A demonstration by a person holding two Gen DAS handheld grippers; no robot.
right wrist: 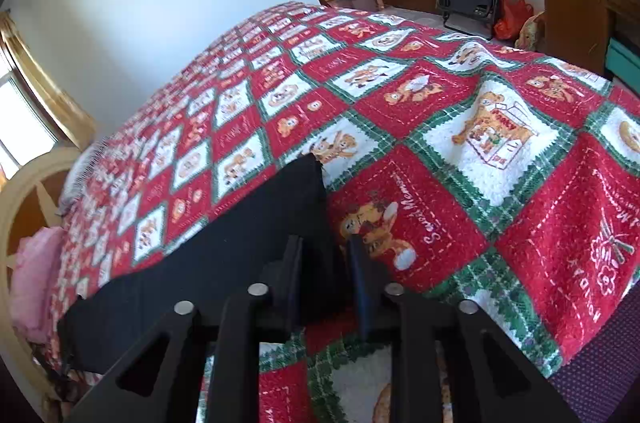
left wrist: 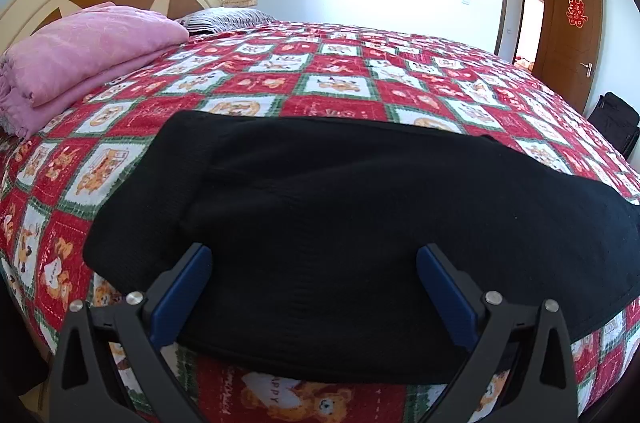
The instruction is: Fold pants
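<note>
The left gripper (left wrist: 314, 255) gapes over the black pants (left wrist: 320, 207); the right gripper (right wrist: 324, 247) pinches their six-o'clock corner; lift evenly.

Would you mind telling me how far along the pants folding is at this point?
Done: the black pants lie flat on the quilt, apparently doubled into one long band. In hand: the right gripper has nearly shut around the band's end; the left gripper is open over the near edge. Left: folding the band shorter, probably.
</note>
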